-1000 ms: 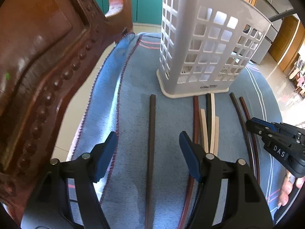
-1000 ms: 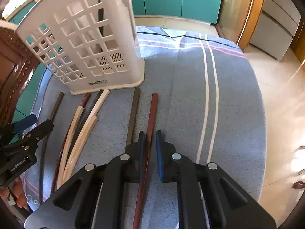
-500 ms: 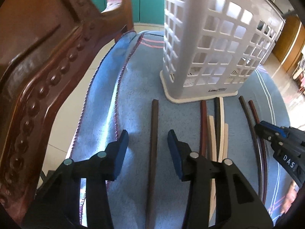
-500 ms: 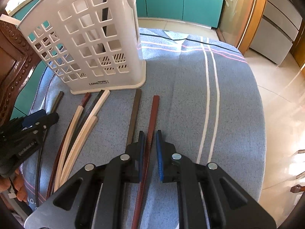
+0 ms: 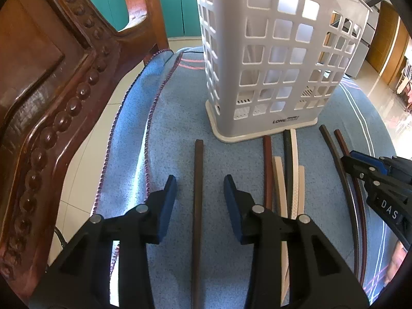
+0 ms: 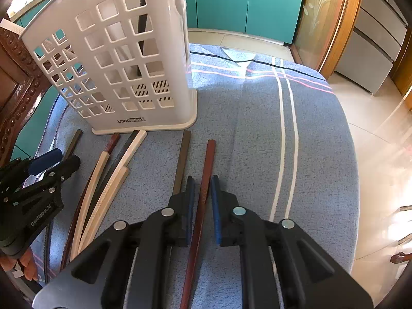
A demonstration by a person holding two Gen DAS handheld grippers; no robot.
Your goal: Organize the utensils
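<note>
A dark brown chopstick (image 5: 197,170) lies on the blue cloth (image 5: 167,118) between the pads of my left gripper (image 5: 199,182). Its jaws are closing, with cloth showing on both sides of the stick. My right gripper (image 6: 202,180) is shut on a reddish-brown chopstick (image 6: 209,154) that rests on the cloth. A darker chopstick (image 6: 184,152) lies just left of it. Several more chopsticks (image 5: 280,180), white, dark and red-brown, lie between the two grippers. The white lattice basket (image 5: 270,64) stands upright just behind the sticks, with a dark stick (image 6: 141,25) inside it.
A carved wooden chair back (image 5: 51,103) rises close on the left of the left gripper. The cloth's edge (image 5: 113,134) drops to tiled floor there. Open striped cloth (image 6: 288,134) lies to the right of the right gripper. Teal cabinets (image 6: 231,0) stand behind.
My left gripper has moved forward towards the basket and its jaws have narrowed around the dark brown chopstick. The right gripper has kept still on its stick.
</note>
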